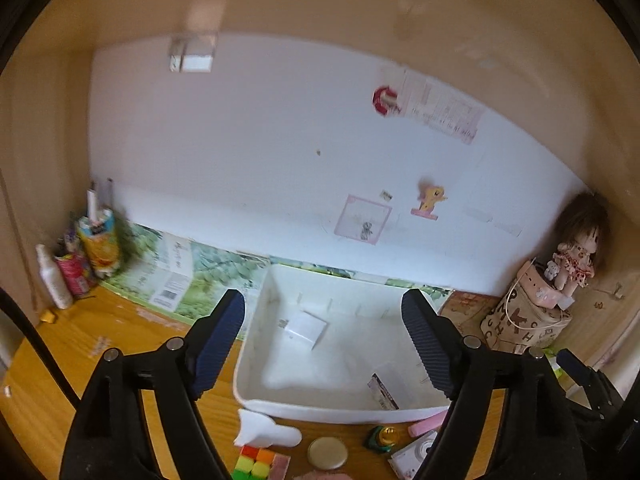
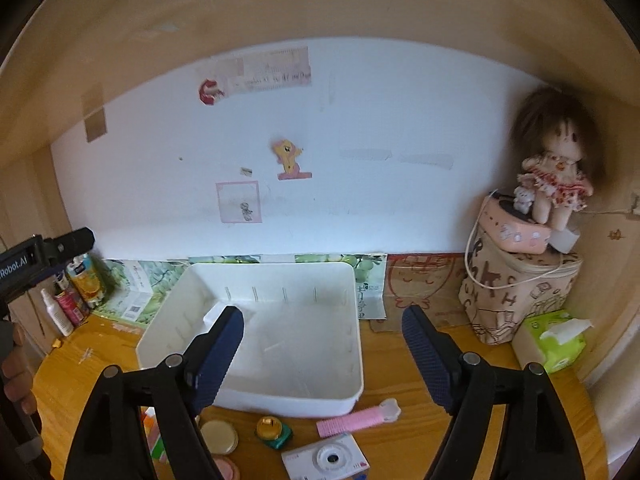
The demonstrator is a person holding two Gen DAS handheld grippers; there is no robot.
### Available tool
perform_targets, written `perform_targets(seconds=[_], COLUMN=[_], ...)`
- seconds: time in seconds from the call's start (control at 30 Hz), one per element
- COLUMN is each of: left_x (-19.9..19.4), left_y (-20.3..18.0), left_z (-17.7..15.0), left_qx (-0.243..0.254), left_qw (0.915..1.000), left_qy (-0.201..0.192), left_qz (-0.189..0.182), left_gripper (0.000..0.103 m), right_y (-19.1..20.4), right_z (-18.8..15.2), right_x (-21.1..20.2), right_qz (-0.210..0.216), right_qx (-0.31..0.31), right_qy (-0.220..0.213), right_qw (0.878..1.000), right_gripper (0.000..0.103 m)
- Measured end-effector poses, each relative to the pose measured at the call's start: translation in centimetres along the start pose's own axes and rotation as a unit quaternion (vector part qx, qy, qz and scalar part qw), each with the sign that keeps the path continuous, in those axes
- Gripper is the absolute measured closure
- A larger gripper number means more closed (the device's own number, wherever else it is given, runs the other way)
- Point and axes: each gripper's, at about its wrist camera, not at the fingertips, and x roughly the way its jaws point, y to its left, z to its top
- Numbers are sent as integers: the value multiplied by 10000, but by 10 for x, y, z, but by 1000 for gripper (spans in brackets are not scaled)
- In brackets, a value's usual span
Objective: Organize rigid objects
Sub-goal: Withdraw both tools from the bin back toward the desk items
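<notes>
1. Two grippers hover above the desk, both wide apart and holding nothing: the left gripper [image 1: 323, 344] and the right gripper [image 2: 322, 354].
2. White bin [image 2: 356, 384] sits straight ahead of both claws; one small white box [image 1: 306, 329] already lies inside it.
3. Loose items lie in a row below the claws, just beside the bin's near wall: colour cube [image 1: 255, 465], round tin [image 2: 219, 437], amber toy [image 2: 272, 432], pink comb [image 2: 352, 420], white camera [image 2: 326, 460].
4. Likely next step — pick one item. The comb sits between the right claw's fingers and below them.
5. Comb long axis runs left-right, slightly tilted; its white end points right and away.
6. Recommended grasp: descend with the jaws across the comb's narrow width at mid-length, so it does not swing — then lift clear of the bin wall before release.
</notes>
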Motion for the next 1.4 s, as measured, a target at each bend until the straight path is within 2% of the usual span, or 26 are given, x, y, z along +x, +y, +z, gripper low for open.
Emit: perform_targets(seconds=[0.17, 0.4, 0.77, 0.9, 1.1, 1.33, 1.4], left_x=[-42, -88, -134, -139, -128, -107, -99], left_y=[2, 10, 30, 31, 32, 36, 39], left_z=[-10, -34, -72, -87, -112, -143, -153], left_qx=[15, 97, 74, 96, 120, -48, -85], left_qw=[9996, 9978, 9935, 9925, 9880, 9782, 9730], left_qy=[-218, -196, -9, 208, 801, 1614, 1888], left_qz=[180, 630, 1135, 1201, 1318, 1305, 1328], left_gripper=[15, 15, 15, 15, 15, 15, 15], right_y=[-4, -6, -4, -2, -2, 0, 1], right_z=[-11, -32, -67, -81, -102, -129, -137], right_x=[-36, -72, -92, -92, -85, -70, -64], right_qz=[98, 225, 518, 661, 826, 860, 844], right_qx=[9, 88, 179, 235, 296, 310, 306], right_qy=[-110, -147, 116, 321, 644, 1120, 1248], right_qw=[9999, 9996, 9984, 9970, 9941, 9895, 9881], right_gripper=[21, 21, 21, 21, 21, 21, 21])
